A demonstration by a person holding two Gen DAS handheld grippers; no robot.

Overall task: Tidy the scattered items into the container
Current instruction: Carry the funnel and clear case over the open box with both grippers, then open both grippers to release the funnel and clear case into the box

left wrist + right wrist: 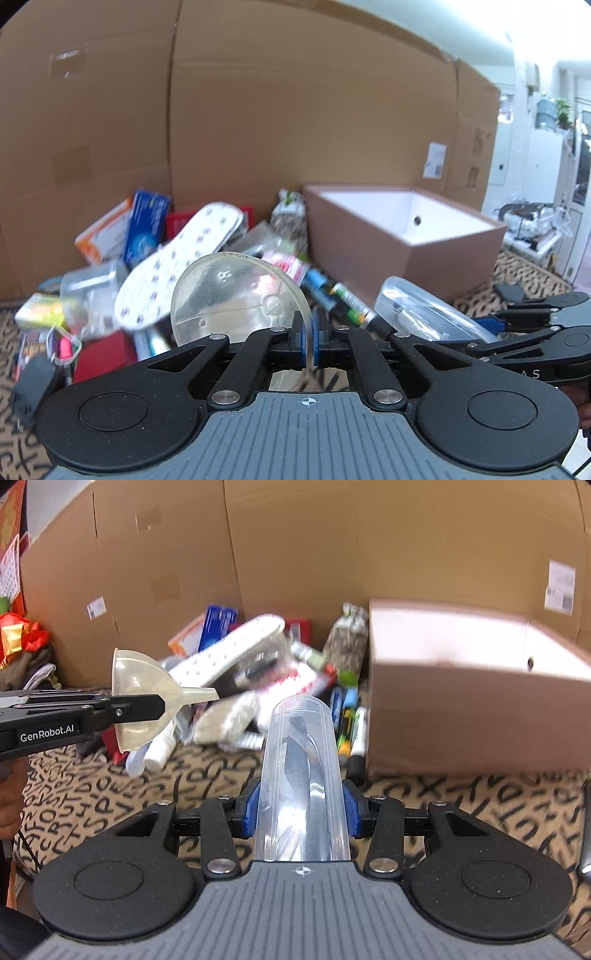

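Note:
My left gripper (312,341) is shut on the rim of a clear plastic funnel (236,295), held above the patterned floor; it also shows in the right wrist view (147,698). My right gripper (303,808) is shut on a clear plastic case (303,771) with dark contents, which also shows in the left wrist view (424,310). The container, a pink box with a white inside (373,236), stands open to the right; in the right wrist view (461,720) it lies just ahead and to the right. A pile of scattered items (177,254) lies left of it.
A tall cardboard wall (258,110) stands behind everything. The pile holds a white patterned insole (177,266), boxes (144,229), markers (351,723) and packets. A black-lettered tan rug (147,786) covers the floor. Household clutter sits at the far right (535,221).

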